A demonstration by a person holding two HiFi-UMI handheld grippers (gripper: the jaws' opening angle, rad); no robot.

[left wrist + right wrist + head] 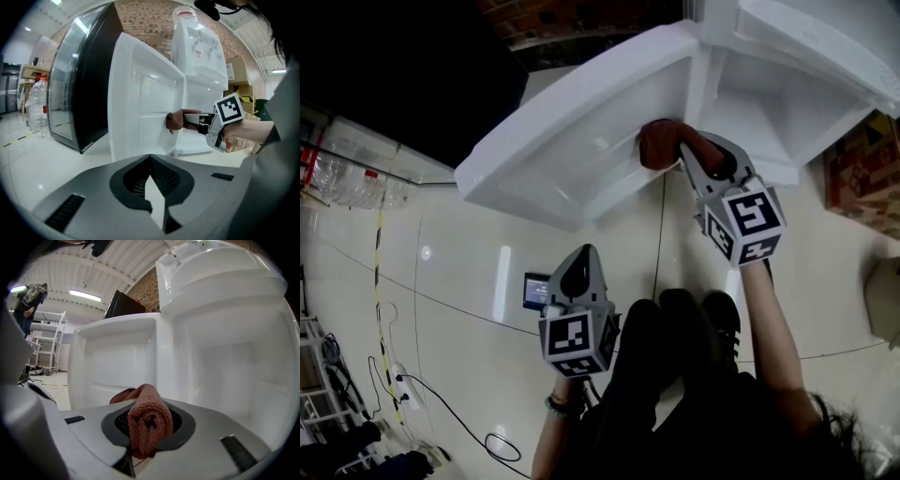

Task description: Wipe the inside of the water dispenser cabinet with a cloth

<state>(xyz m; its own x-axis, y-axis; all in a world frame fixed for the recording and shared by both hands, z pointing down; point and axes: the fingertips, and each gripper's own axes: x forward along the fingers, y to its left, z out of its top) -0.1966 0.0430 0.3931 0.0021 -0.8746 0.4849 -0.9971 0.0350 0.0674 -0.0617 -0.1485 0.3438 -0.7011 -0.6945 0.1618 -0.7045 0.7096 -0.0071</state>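
The white water dispenser (197,51) stands with its lower cabinet (773,103) open and its door (572,141) swung wide to the left. My right gripper (686,155) is shut on a reddish-brown cloth (661,142), which presses against the door's inner face near the hinge. From the right gripper view, the folded cloth (147,418) bulges out between the jaws, with the door panel (117,362) and the cabinet's inside wall (234,362) just ahead. My left gripper (578,267) hangs back over the floor, shut and holding nothing. Its view takes in the cloth (176,120) on the door (140,103).
A black glass-fronted fridge (79,84) stands left of the dispenser, with a water bottle (37,105) beside it. Cardboard boxes (867,173) sit to the right. Cables (403,384) and a small screen (534,289) lie on the floor. The person's shoes (712,319) are below the door.
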